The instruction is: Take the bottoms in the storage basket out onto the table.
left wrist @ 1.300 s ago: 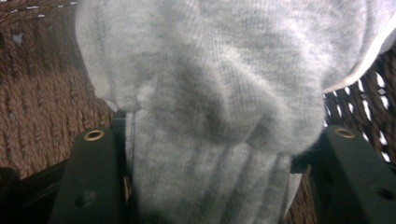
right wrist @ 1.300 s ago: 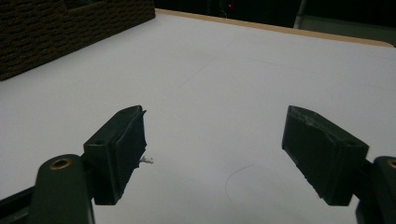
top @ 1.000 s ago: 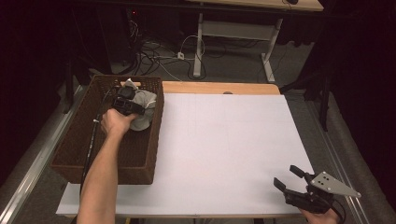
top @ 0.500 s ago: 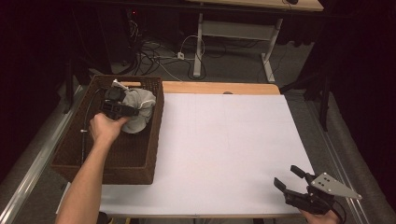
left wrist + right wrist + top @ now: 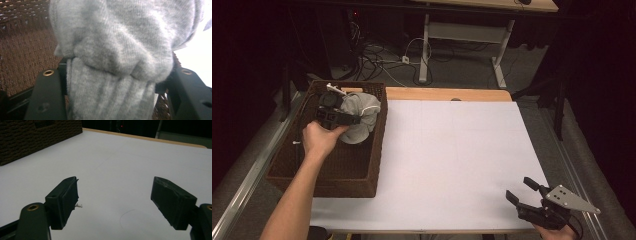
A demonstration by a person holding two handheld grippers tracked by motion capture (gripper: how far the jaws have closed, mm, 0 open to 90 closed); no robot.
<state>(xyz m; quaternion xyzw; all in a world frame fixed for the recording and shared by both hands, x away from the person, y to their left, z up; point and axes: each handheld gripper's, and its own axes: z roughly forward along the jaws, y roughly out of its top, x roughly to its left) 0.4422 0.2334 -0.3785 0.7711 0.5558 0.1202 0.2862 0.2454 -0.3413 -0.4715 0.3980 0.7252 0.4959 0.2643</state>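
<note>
A grey knitted garment (image 5: 363, 116) hangs bunched over the far end of the brown wicker basket (image 5: 337, 172) at the table's left. My left gripper (image 5: 346, 119) is shut on it. In the left gripper view the ribbed knit (image 5: 120, 40) is squeezed between the two black fingers (image 5: 47, 95), with basket weave behind it. My right gripper (image 5: 521, 190) rests at the near right corner of the white sheet (image 5: 452, 150). It stands open, and in its own view the gripper (image 5: 115, 200) has only bare sheet between the pads.
The white sheet (image 5: 130, 157) covers most of the table, with a wooden strip (image 5: 442, 94) along the far edge. A thin white stick (image 5: 334, 89) pokes over the basket's far rim. Desk legs and cables lie on the floor beyond.
My left hand has drawn back toward the near left and risen, lifting the grey garment with it. The right gripper has stayed put.
</note>
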